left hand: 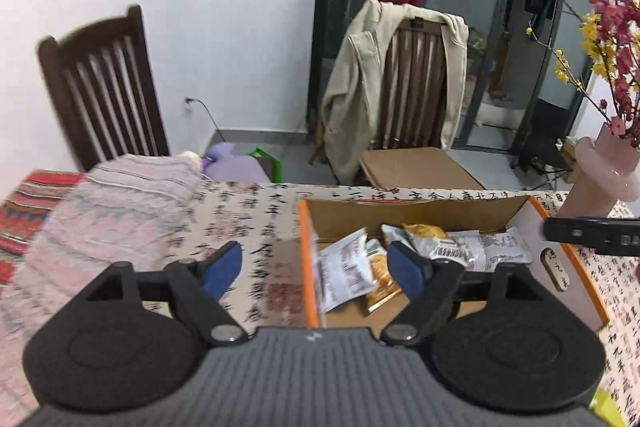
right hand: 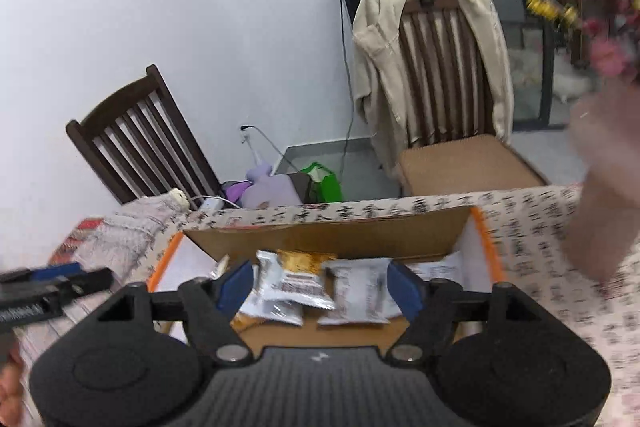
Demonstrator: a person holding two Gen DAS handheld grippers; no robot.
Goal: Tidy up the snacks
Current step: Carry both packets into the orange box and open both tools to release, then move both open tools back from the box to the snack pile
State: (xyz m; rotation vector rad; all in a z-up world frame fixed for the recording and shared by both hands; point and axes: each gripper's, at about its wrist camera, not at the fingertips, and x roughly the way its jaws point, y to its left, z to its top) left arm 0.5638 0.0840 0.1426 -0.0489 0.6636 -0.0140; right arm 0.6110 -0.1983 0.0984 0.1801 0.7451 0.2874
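Left gripper (left hand: pixel 316 269): jaws wide, empty, above box edge | right gripper (right hand: pixel 320 287): jaws wide, empty, over snack packets (right hand: pixel 296 283) gathered in cardboard box (right hand: pixel 328 237) for tidiness.

left hand-held gripper (left hand: pixel 316 269): jaws apart, empty | right hand-held gripper (right hand: pixel 322 286): same

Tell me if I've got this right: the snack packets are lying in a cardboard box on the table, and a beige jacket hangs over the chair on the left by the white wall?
Not quite. The snack packets do lie in the cardboard box on the table, but the beige jacket hangs over the right-hand chair by the dark glass door. The left chair by the white wall is bare. The left wrist view shows both.
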